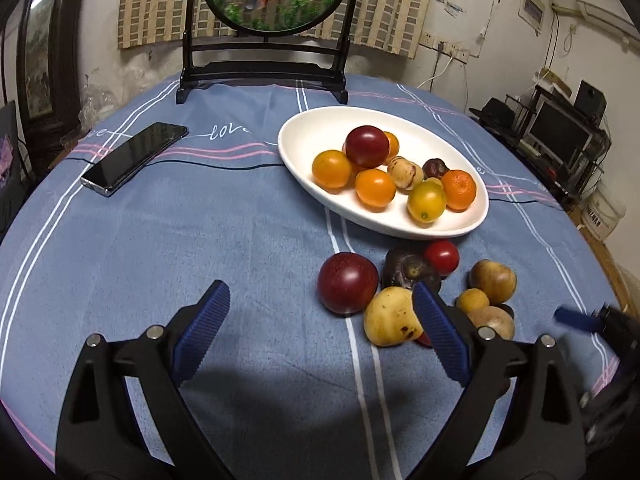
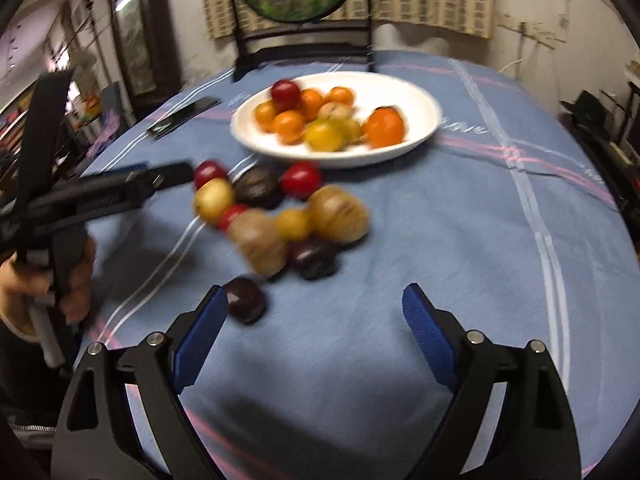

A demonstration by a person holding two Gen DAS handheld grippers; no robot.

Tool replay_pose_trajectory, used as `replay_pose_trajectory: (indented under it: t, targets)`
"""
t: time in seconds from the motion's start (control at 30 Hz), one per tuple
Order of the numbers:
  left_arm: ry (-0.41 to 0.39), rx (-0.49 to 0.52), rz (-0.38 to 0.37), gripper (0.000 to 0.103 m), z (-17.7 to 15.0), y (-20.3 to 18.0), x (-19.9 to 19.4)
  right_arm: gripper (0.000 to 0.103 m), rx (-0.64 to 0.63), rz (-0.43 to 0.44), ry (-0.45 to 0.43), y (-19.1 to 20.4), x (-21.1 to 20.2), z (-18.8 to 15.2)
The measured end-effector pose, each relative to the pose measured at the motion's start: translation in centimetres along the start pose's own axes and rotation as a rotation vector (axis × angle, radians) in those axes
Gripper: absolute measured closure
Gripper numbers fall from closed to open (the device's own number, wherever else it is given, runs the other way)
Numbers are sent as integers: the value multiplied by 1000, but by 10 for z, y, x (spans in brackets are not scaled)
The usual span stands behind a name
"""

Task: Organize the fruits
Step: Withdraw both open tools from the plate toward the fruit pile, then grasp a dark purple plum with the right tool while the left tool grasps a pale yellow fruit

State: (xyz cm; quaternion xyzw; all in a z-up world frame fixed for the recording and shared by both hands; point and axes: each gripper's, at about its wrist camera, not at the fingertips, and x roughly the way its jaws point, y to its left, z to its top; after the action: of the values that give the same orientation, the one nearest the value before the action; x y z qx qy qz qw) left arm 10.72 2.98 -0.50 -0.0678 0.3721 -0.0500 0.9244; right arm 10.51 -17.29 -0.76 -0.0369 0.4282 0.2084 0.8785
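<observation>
Both hand-held grippers gape empty. The loose fruit pile [image 1: 416, 296] lies on the table ahead-right of the left hand-held gripper [image 1: 320, 332], nearest it; the right hand-held gripper [image 2: 314, 320] hangs behind, bowl [image 1: 476, 216] beyond.

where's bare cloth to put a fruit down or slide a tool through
Bare cloth lies between the phone and the loose fruit pile, ahead of the open left tool. More lies right of the pile, in front of the open right tool. It is crowded between the pile and the bowl, which is itself nearly full.
</observation>
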Motion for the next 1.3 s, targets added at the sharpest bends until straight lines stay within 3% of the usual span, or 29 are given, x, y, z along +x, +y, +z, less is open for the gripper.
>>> replay_pose_trajectory:
  t: [0.23, 0.33, 0.4, 0.53, 0.6, 0.63, 0.9, 1.13, 1.3]
  targets:
    - [23, -85, -19, 9, -4, 18, 1, 19, -11, 9, 18, 15, 12, 0]
    - [65, -102, -1, 9, -5, 21, 8, 29, -33, 5, 45, 23, 19, 1]
    - [94, -100, 1, 9, -7, 21, 13, 40, -48, -1, 64, 30, 25, 1]
    - [111, -81, -17, 9, -8, 17, 17, 52, -103, -60, 73, 42, 33, 0]
    - [123, -88, -25, 9, -9, 18, 19, 67, -120, -35, 73, 46, 34, 0]
    - [124, -94, -30, 9, -9, 19, 19, 70, -131, -34, 71, 47, 34, 0]
    - [122, -158, -57, 9, -11, 31, 18, 71, -140, -2, 57, 41, 26, -4]
    - [134, 12, -110, 9, -15, -1, 13, 71, -103, 22, 44, 25, 19, -9]
    - [182, -26, -184, 16, -16, -10, 20, 71, -100, 39, 36, 23, 15, -14]
